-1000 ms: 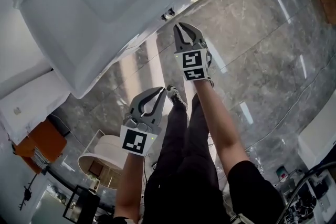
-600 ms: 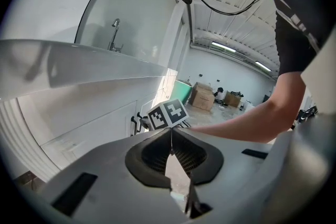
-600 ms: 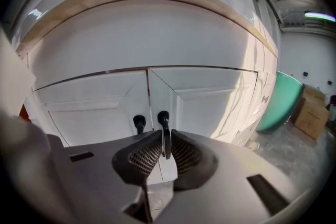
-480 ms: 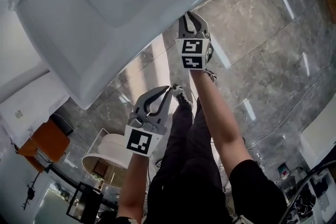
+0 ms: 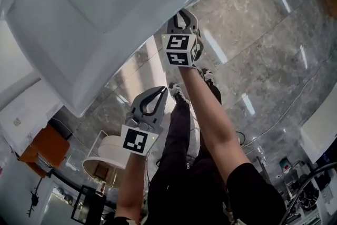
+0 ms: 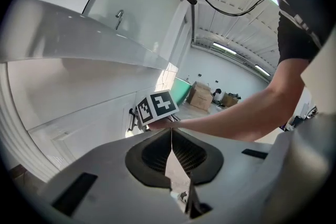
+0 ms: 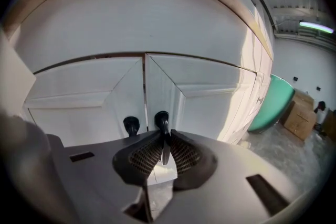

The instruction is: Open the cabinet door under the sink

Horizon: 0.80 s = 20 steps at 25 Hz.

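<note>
Two white cabinet doors meet under the sink counter, each with a black handle. My right gripper is shut on the right door's handle, which runs down between its pads. The left door's handle stands free just beside it. In the head view the right gripper reaches under the counter's edge, so the doors are hidden there. My left gripper hangs lower and nearer to me, shut with nothing in it. From the left gripper I see the right gripper's marker cube at the doors.
Grey marble floor spreads below. A white round stand and an orange object sit at lower left. A green panel and cardboard boxes are off to the right. The person's legs stand before the cabinet.
The right gripper has moved up and left, further under the counter's edge toward the doors. The left gripper has barely shifted.
</note>
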{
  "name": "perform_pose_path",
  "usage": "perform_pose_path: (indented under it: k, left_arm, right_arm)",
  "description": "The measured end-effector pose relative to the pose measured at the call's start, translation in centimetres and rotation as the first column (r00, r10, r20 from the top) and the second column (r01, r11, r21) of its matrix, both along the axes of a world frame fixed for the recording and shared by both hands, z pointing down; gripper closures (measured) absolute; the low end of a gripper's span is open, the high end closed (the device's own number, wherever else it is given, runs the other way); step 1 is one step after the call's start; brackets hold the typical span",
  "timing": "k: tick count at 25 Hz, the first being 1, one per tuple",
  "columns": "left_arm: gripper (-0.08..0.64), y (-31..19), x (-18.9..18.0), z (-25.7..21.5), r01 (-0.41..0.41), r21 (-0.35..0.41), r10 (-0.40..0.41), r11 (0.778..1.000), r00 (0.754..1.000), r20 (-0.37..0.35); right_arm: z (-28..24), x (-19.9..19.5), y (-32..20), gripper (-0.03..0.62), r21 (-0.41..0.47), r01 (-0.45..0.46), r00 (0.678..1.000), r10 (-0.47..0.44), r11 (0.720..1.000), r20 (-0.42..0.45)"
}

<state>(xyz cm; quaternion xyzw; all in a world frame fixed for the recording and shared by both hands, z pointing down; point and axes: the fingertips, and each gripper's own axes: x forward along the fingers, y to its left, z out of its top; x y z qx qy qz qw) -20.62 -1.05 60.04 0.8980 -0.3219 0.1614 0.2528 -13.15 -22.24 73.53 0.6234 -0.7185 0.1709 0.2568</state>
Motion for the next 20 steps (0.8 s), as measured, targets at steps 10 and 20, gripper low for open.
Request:
perform_pose_path:
  k: [10,20]
  left_arm:
    - [0.543,0.4,-0.4,0.6,0.033,-0.005,-0.033,0.999,0.999,0.025]
    - [0.543,1.0,0.9,1.3,0.068,-0.026,-0.067,0.997,0.996,0.057]
  right_arm:
    - [-0.3,0.4,0.3,0.497,0.072,-0.005,0.999,0.002,0.997,0.049]
    - [-0.7,3.4,4.4,0.500,0.081,-0.053,0.995,0.045,0.995,0.088]
